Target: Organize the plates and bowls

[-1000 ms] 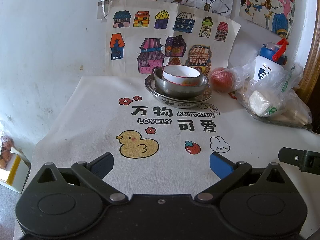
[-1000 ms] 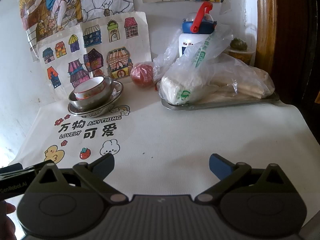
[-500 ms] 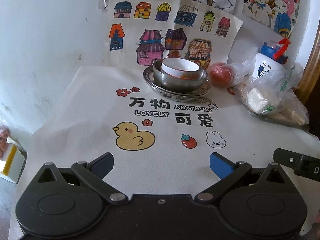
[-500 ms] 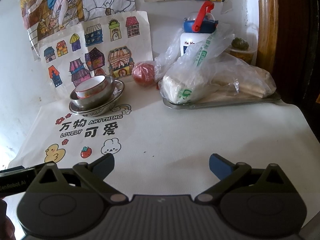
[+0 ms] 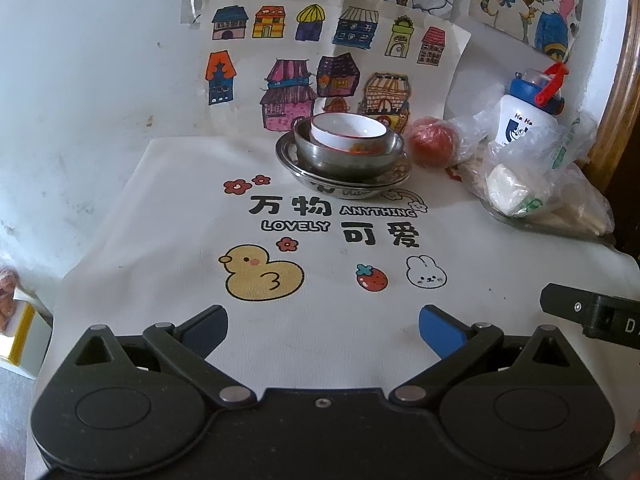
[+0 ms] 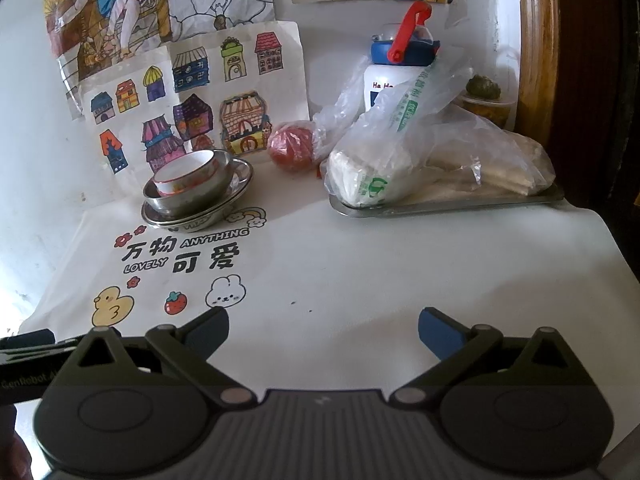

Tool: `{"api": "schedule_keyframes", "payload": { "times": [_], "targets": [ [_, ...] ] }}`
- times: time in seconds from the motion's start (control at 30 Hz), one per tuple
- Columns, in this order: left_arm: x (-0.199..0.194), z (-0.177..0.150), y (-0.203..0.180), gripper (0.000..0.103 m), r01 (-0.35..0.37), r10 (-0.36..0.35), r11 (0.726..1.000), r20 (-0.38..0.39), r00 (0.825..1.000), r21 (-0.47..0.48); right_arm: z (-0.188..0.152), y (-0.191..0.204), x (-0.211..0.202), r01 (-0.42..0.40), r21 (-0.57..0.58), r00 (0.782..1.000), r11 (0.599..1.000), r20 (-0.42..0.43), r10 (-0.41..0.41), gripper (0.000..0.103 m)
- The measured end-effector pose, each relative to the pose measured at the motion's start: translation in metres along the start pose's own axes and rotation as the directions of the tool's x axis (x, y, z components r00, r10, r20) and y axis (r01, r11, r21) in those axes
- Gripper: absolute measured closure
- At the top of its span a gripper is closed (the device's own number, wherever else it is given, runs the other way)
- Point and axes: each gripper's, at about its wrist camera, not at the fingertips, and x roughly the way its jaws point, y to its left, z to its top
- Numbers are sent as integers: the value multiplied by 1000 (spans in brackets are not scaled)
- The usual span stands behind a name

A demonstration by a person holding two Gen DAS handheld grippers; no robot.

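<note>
A white bowl with a red rim [image 5: 348,131] [image 6: 185,174] sits inside a steel bowl [image 5: 347,157] [image 6: 192,196], which rests on a steel plate [image 5: 396,182] [image 6: 240,184]. The stack stands at the back of the white printed tablecloth [image 5: 160,240] [image 6: 360,272], against the wall. My left gripper [image 5: 323,326] is open and empty over the cloth's near edge, well short of the stack. My right gripper [image 6: 323,330] is open and empty too, to the right of and in front of the stack.
A red tomato [image 5: 432,141] [image 6: 291,149] lies just right of the stack. A steel tray [image 6: 460,202] holds bagged food [image 6: 420,164] and a white bottle with a blue lid [image 5: 528,118] [image 6: 394,72]. Drawings hang on the wall [image 5: 80,80].
Both grippers have drawn back from the stack a little; the left wrist view has risen, so the bowls look smaller and further off. The stack itself has not moved.
</note>
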Motion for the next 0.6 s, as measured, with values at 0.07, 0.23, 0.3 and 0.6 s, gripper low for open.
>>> {"api": "schedule_keyframes", "payload": {
  "times": [0.07,0.23,0.3,0.6],
  "targets": [
    [0,0,0,2,0,0,1000,-3,1000,1,0,0,0,0,0,1000,1000,1,0,0],
    [-1,0,0,2,7,-7,1000,-9,1000,-2,0,0,0,0,1,1000,1000,1,0,0],
    [-1,0,-1,2,7,-7,1000,-12,1000,1,0,-1,0,0,1,1000,1000,1,0,0],
    [-2,-3,-5,2,7,-6,999,-25,1000,32,-1,0,-2,-2,1,1000,1000,4,2,0]
  ]
}}
